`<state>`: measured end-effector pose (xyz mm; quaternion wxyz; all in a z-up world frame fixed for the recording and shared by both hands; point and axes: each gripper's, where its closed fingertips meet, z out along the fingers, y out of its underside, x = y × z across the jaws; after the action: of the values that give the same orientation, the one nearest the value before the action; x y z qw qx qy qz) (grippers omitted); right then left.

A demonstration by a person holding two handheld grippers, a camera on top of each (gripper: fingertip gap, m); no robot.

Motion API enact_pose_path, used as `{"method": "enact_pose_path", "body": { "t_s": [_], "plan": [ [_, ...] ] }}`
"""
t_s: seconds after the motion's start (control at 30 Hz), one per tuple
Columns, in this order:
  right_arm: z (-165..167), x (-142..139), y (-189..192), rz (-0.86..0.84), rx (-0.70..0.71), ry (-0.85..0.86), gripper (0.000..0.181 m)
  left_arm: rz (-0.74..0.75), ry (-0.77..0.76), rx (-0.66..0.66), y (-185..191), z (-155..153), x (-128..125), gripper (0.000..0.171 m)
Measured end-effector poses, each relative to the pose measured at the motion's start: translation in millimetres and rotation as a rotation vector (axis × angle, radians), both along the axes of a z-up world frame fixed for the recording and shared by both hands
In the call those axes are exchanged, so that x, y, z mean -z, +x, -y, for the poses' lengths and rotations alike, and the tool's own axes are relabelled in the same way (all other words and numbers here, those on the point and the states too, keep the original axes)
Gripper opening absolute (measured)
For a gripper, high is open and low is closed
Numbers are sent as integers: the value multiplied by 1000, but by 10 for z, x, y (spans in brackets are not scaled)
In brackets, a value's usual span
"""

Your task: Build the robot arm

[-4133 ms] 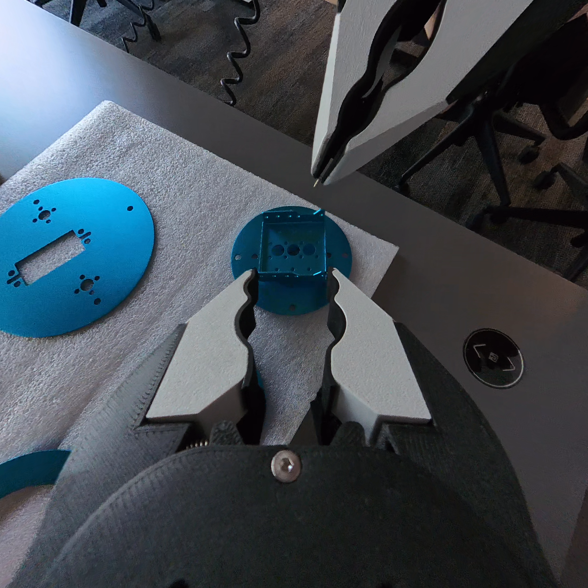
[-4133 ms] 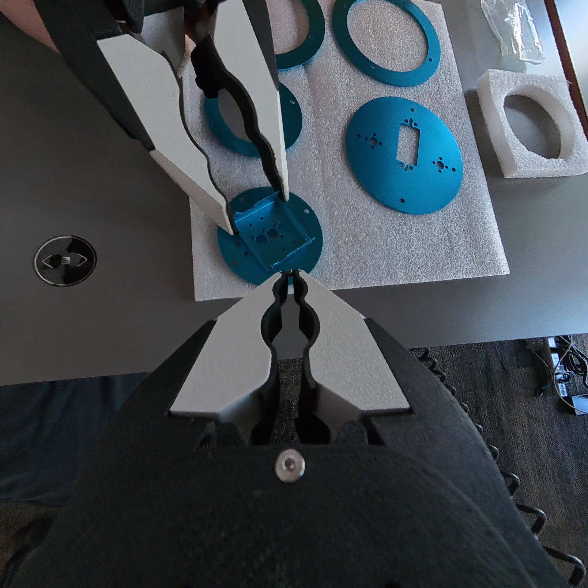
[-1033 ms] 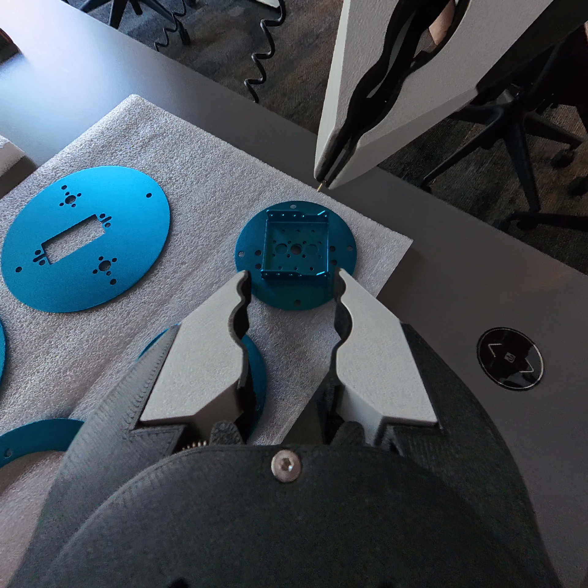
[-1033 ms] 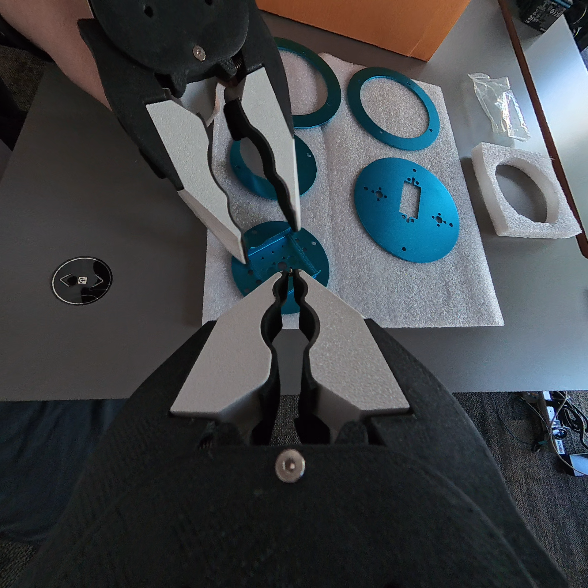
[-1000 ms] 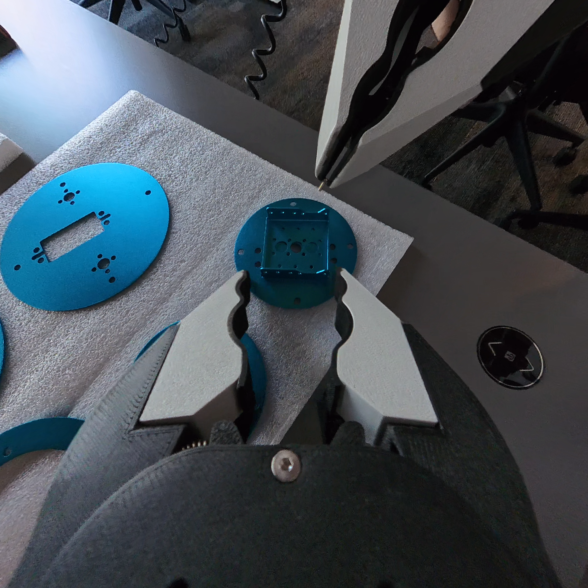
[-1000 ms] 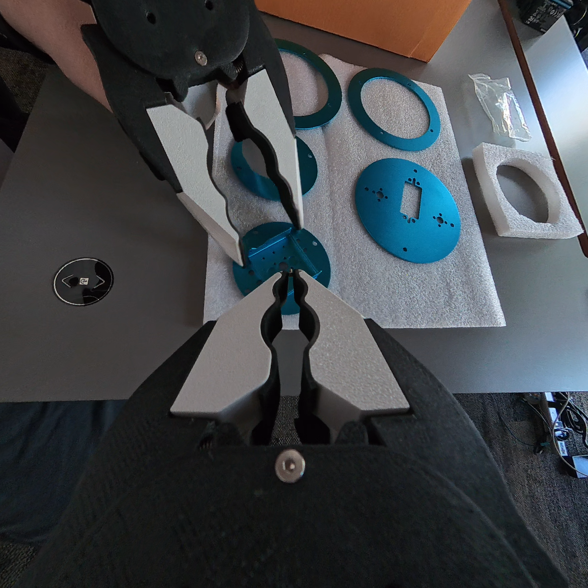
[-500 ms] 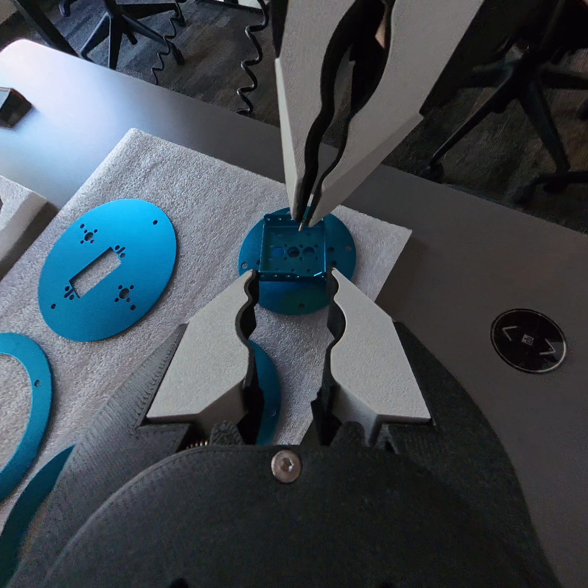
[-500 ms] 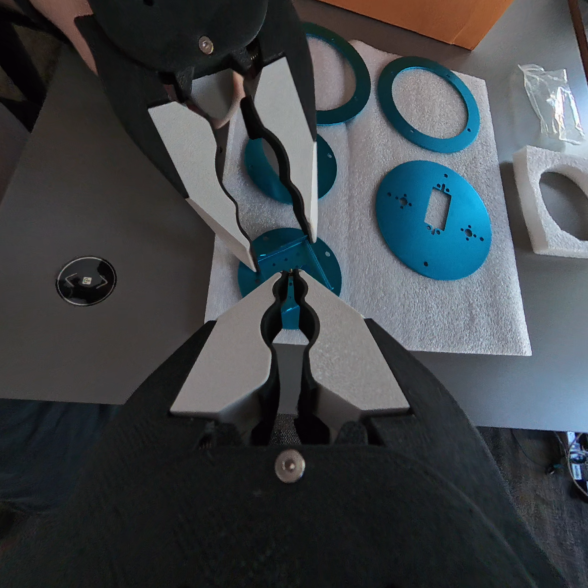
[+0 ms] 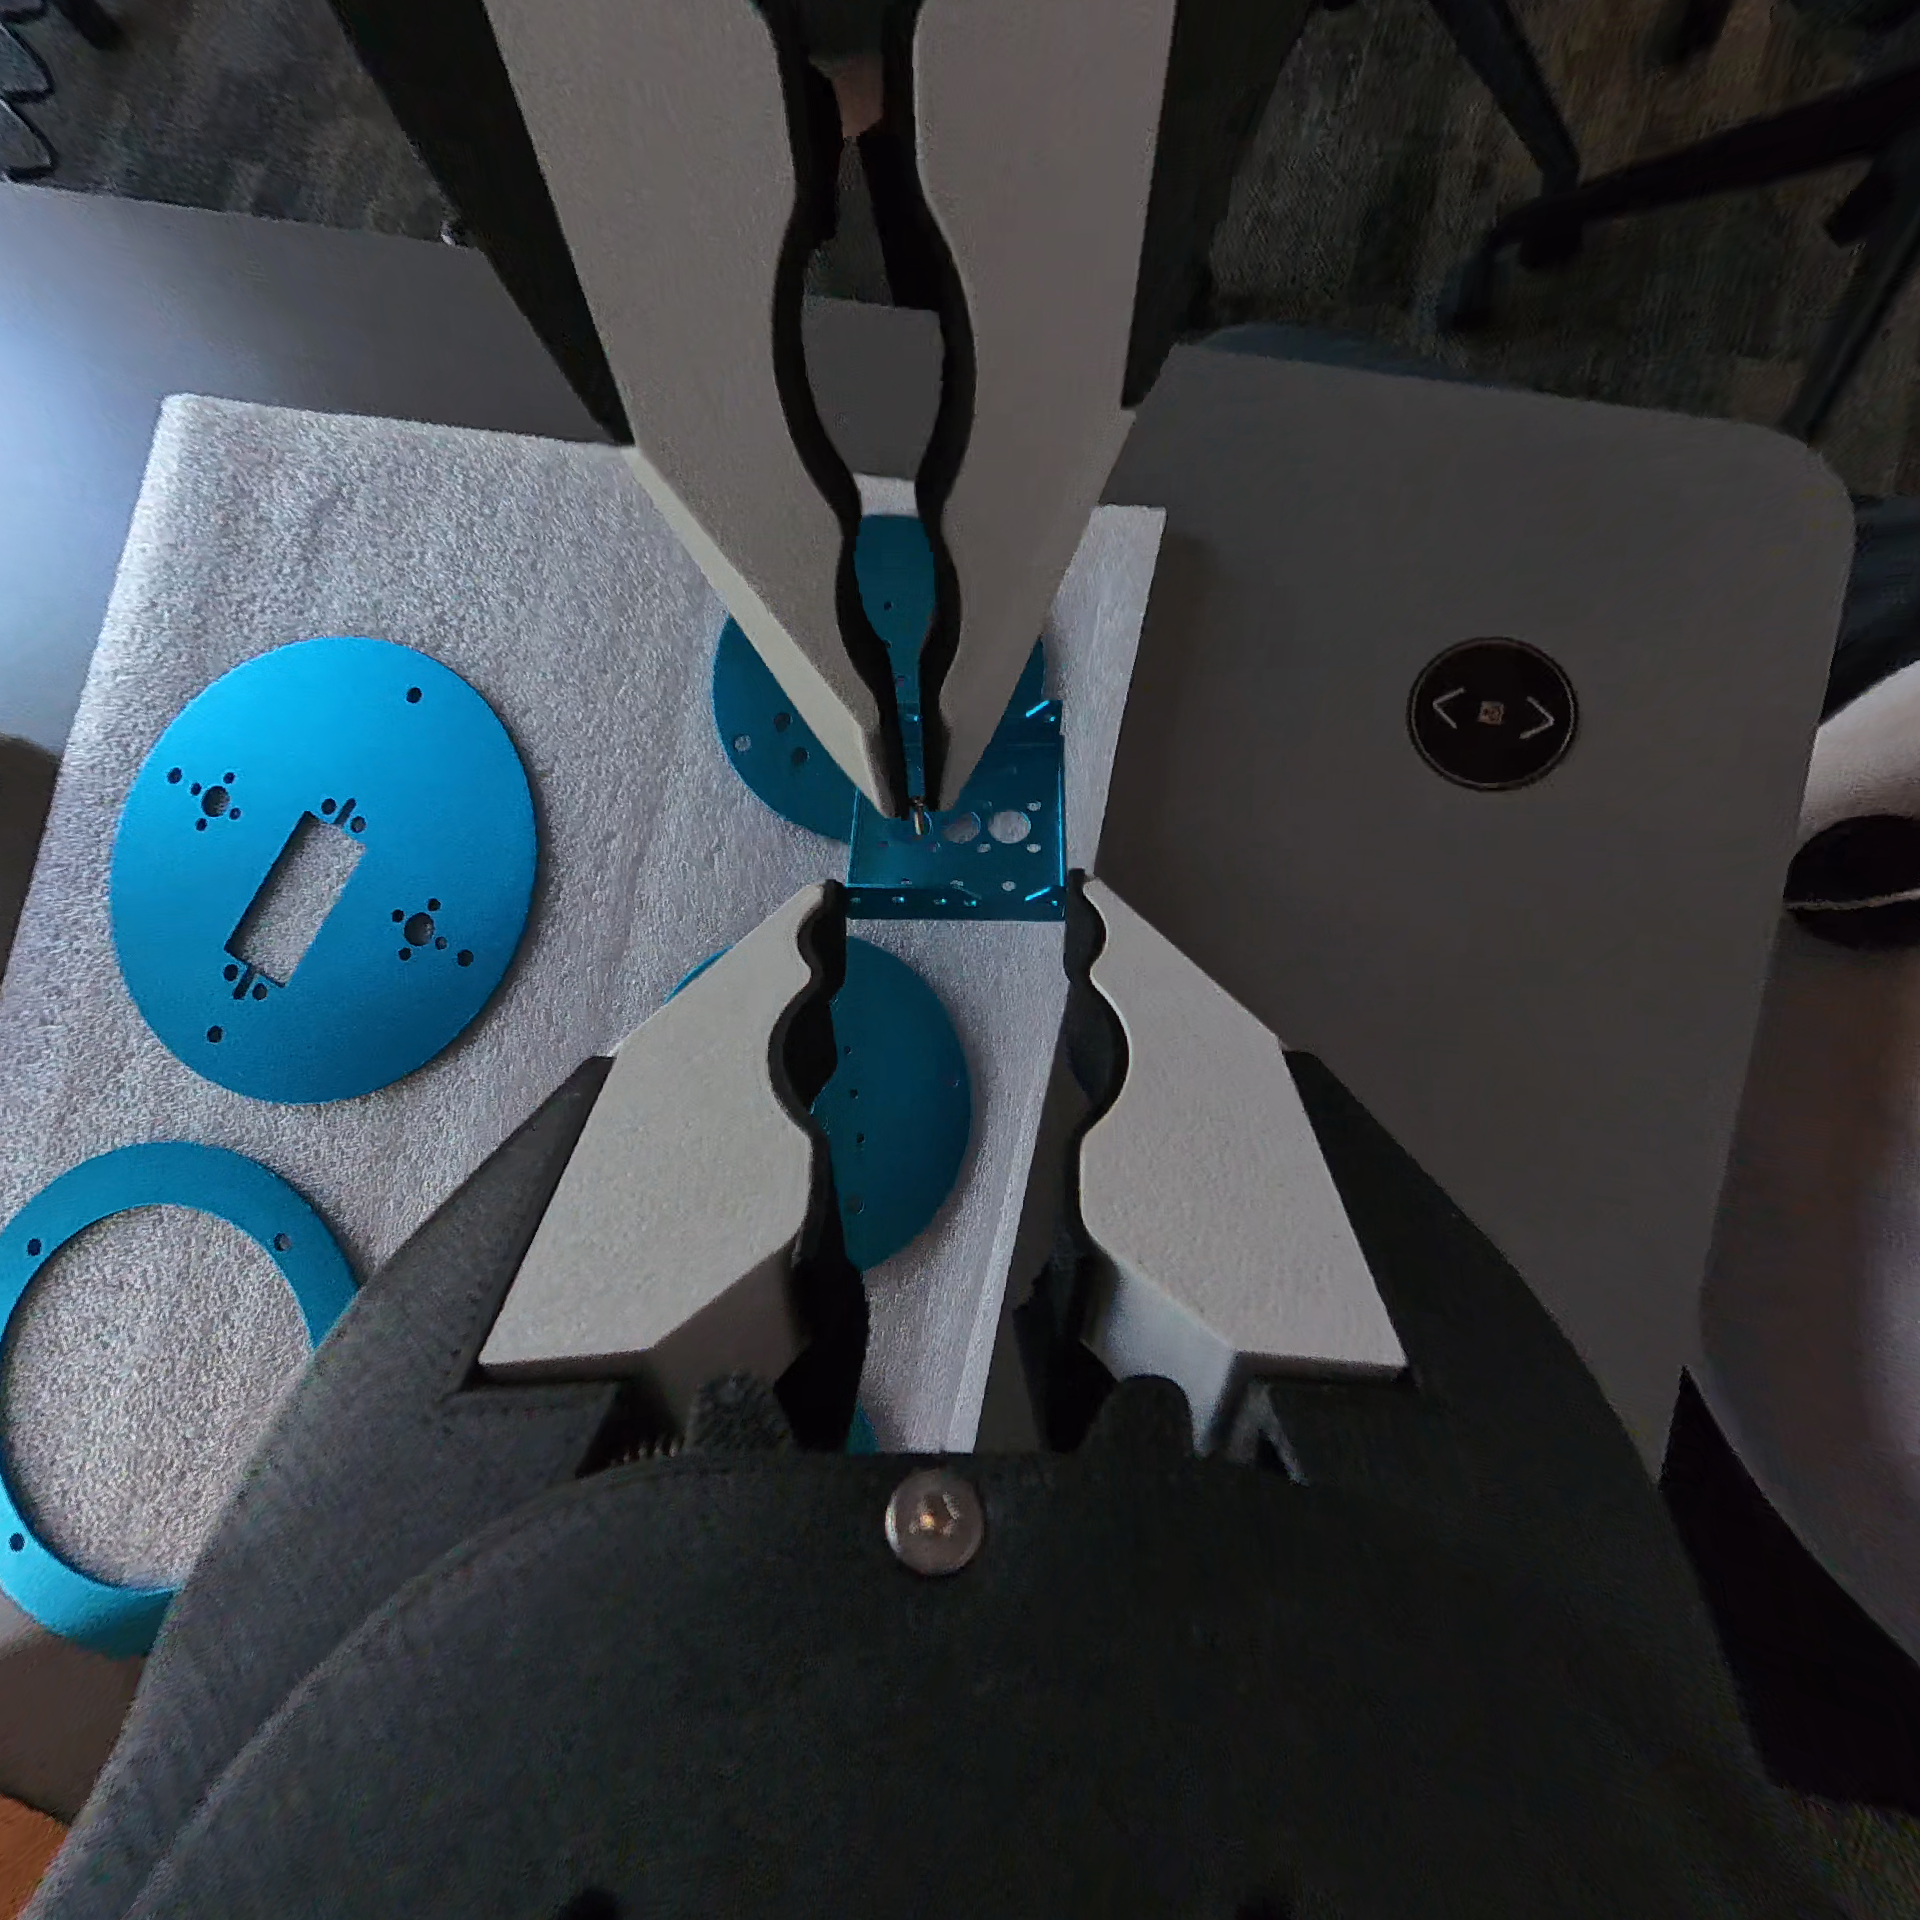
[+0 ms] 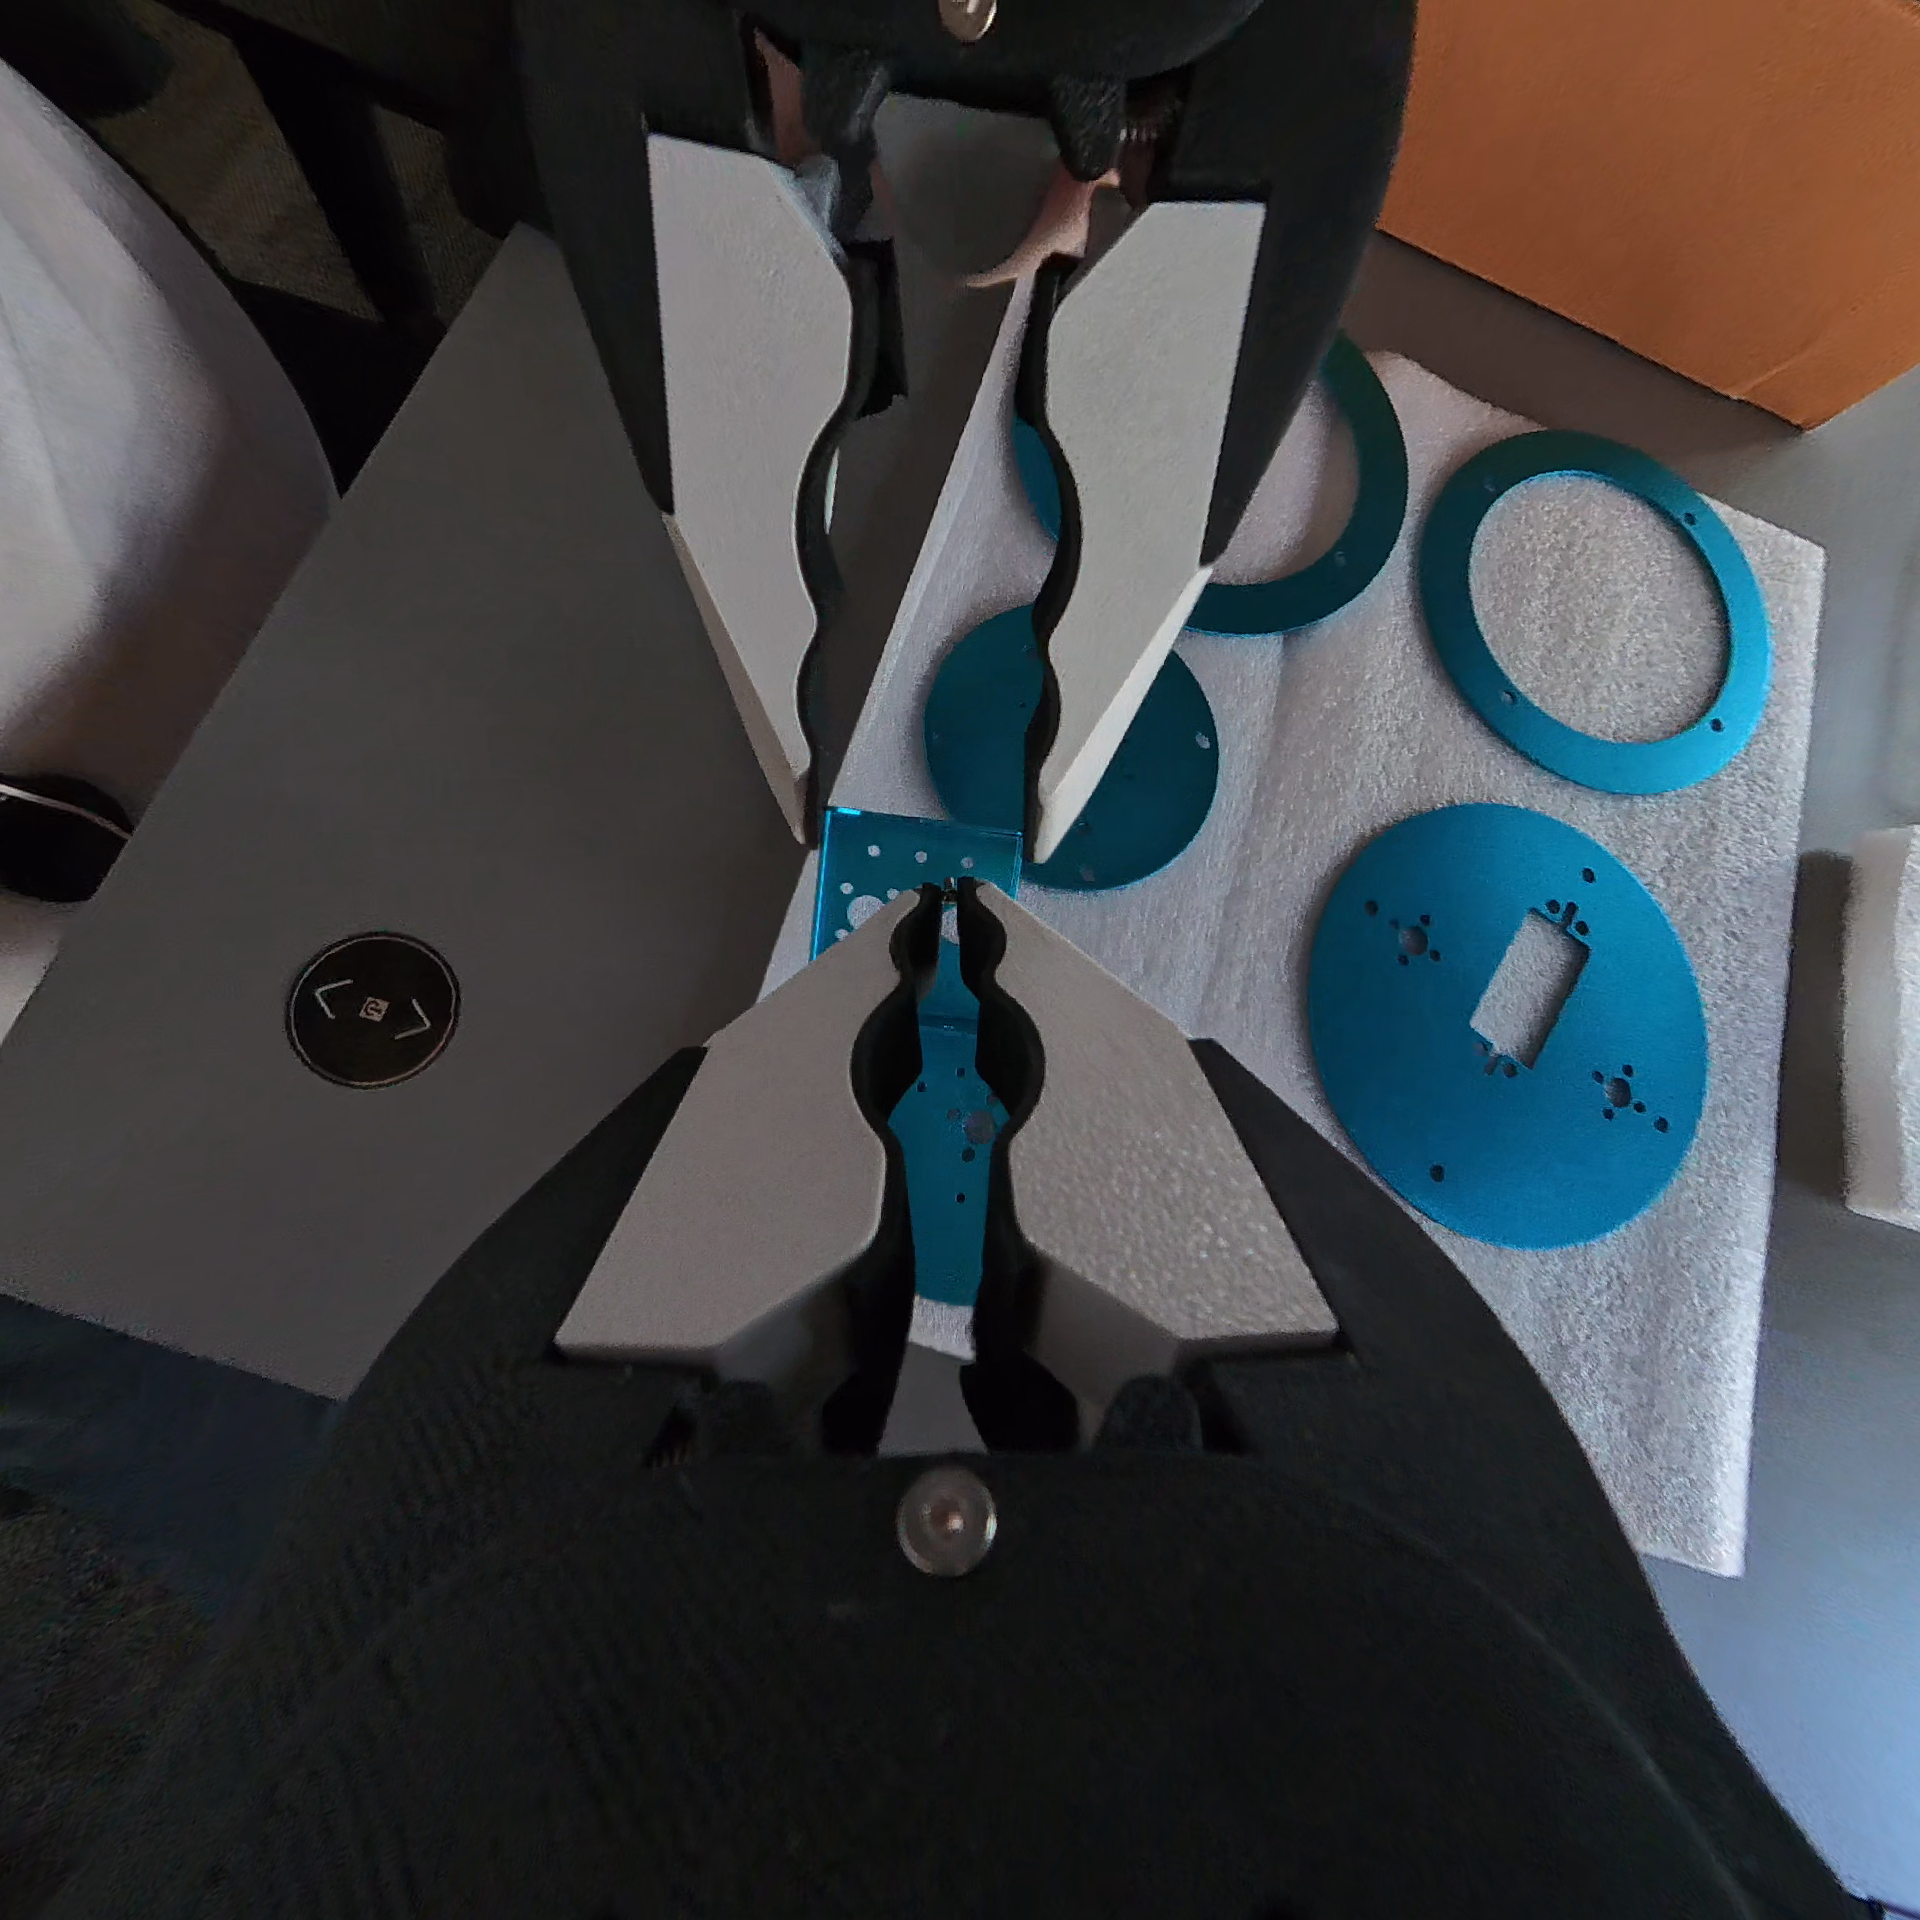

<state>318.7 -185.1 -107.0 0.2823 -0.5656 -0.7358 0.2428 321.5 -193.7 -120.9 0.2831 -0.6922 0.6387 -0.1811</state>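
Note:
My left gripper [image 9: 954, 899] is shut on a blue square bracket with holes [image 9: 956, 857], one fingertip on each side wall. The bracket sits a little above and off-centre from a small blue disc [image 9: 769, 727] on the white foam sheet [image 9: 416, 540]. My right gripper [image 10: 940, 885] is shut on a small metal screw [image 9: 921, 823], whose tip is at a hole in the bracket's floor. In the right wrist view the left gripper [image 10: 923, 831] comes down from the top, holding the bracket [image 10: 883, 862] over the disc [image 10: 945, 1143].
On the foam lie a second small disc [image 10: 1132, 790], a large disc with a rectangular cut-out [image 10: 1507, 1023] and two blue rings [image 10: 1595, 613]. An orange cardboard box [image 10: 1662, 177] and a white foam block [image 10: 1881, 1039] stand beyond. A black round grommet [image 10: 372, 1008] sits in the grey table. Only a small space, under 4 cm, lies between the two pairs of fingers.
The right gripper has come down from beyond the foam's edge, bringing the screw into the bracket. The left fingers have closed slightly onto the bracket, which now sits off-centre from the disc.

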Motion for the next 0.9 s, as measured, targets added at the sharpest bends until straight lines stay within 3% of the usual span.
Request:
{"method": "enact_pose_path", "body": {
  "t_s": [0.23,0.9],
  "plan": [
    [37,155,-69,40,22,-33,2,-53,-58,64,-5,70,78,41],
    [73,286,-38,124,19,-41,2,-16,-86,61,31,114,141,41]
  ]
}}
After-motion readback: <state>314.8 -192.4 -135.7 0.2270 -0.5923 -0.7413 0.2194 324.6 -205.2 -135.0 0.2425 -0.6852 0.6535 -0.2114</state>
